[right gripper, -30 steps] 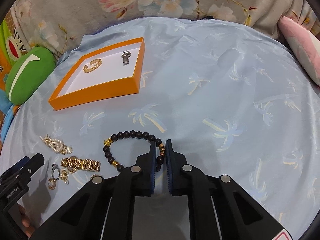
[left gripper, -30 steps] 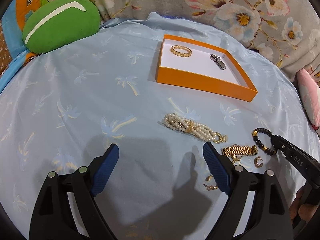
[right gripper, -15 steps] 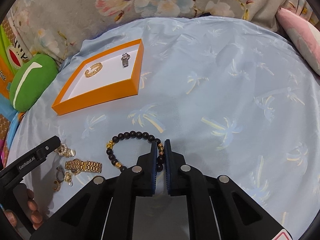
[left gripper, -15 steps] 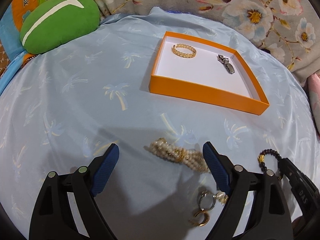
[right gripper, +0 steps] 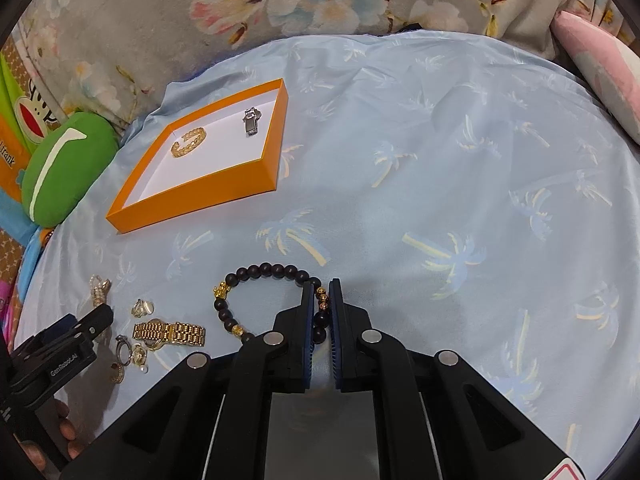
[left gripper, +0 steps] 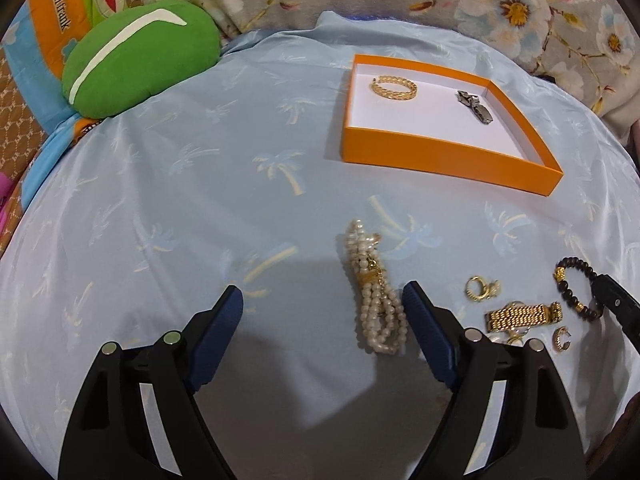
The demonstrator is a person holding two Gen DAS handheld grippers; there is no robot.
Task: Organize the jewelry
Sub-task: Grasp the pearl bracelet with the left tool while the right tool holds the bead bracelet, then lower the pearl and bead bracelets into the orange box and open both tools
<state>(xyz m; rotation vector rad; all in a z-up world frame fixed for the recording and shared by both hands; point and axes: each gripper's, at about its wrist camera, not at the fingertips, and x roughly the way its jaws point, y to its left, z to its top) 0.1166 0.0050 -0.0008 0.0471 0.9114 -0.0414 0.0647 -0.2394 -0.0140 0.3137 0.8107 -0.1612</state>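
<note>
Since a second ago: pearl bracelet (left gripper: pixel 376 304) now lies lengthwise between the left fingers, where before it lay crosswise ahead of them; the left view has swung so the loose gold pieces sit further right.
Left gripper (left gripper: pixel 322 312): fingers stand wide apart and have just been closing a little; the pearl bracelet lies between them, close to the right-hand finger, with neither pad pressing on it.
Right gripper (right gripper: pixel 321 308): fingers (right gripper: pixel 307 312) closed tight on the black bead bracelet (right gripper: pixel 260 272), pinching the stretch with small gold and copper beads; the rest of the loop lies on the sheet.
Landmark: shallow orange cardboard box with a white floor (left gripper: pixel 440 160), on a pale blue bed sheet with palm-tree print (left gripper: pixel 200 200).
Inside the box: a gold open-weave cuff bangle (left gripper: pixel 394 87) near the far left corner and a small silver clasp-like piece (left gripper: pixel 476 107) to its right, apart from each other.
Pearl bracelet: several strands of cream pearls bunched by a gold band, in front of the box.
Black bead bracelet: round dark beads with a gold charm, in front of the box and to its right.
Gold link watch (left gripper: pixel 520 316): flat band, between the two bracelets.
Small gold earrings (left gripper: pixel 480 289): scattered just beside the watch.
Green plush cushion with a white stripe (left gripper: pixel 136 64): left of the box, at the sheet's edge.
</note>
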